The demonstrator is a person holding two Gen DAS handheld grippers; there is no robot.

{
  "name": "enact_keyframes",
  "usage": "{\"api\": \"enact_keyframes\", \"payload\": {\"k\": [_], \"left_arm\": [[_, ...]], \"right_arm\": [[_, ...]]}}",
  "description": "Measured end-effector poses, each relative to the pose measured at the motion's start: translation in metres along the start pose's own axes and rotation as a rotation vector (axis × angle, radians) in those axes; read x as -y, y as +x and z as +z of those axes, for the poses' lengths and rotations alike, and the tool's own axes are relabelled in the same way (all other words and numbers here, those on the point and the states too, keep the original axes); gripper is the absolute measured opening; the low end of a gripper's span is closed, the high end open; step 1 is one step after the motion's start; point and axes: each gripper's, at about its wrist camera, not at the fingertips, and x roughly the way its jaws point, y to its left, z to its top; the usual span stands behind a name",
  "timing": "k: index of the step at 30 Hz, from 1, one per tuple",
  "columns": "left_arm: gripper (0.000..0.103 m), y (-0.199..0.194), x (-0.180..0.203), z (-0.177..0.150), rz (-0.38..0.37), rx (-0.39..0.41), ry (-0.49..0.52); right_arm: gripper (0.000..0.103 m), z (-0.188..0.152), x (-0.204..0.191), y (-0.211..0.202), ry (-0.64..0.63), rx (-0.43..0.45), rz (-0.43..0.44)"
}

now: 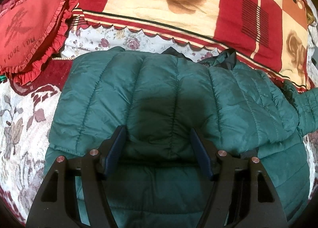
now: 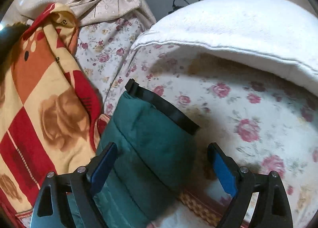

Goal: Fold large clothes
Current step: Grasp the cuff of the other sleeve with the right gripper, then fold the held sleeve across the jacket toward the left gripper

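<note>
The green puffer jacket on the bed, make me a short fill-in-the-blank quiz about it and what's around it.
1. The quilted jacket is coloured ____.
2. The red frilled cushion left of the jacket is shaped like a ____.
3. In the right wrist view, the sleeve ends in a cuff band coloured ____.
4. The left gripper hovers over the jacket with jaws ____.

Missing words: green; heart; black; open

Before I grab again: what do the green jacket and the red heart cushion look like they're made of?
Green jacket: probably thin nylon or polyester shell over padding; it shows a slight sheen, fine crinkles and puffy stitched channels. Likely slippery. Red heart cushion: looks like matte woven fabric with a gathered ruffle edge and tone-on-tone lettering; exact fibre can't be told.
</note>
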Motion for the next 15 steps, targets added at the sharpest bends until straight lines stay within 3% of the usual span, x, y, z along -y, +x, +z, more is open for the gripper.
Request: {"api": "enact_keyframes", "payload": {"k": [2, 3, 5, 9, 15], "left_arm": [[0.068, 0.0, 0.0, 0.0, 0.0, 0.0, 0.001], [0.068, 0.001, 0.0, 0.0, -0.001, 0.0, 0.002], [0.068, 0.001, -0.001, 0.0, -0.004, -0.001, 0.001], [0.068, 0.001, -0.001, 0.0, -0.006, 0.0, 0.0], [0.068, -0.016, -0.009, 0.005, -0.037, 0.007, -0.027]], "right_arm": [[0.043, 0.001, -0.003, 0.007, -0.005, -0.032, 0.012], [0.038, 0.001, -0.005, 0.01, -0.004, -0.042, 0.021], [0.018, -0.001, -0.007, 0.003, -0.013, -0.029, 0.037], [0.014, -0.008, -0.03, -0.022, -0.123, 0.001, 0.08], [0.013, -0.034, -0.087, -0.078, -0.301, -0.011, 0.269]]}}
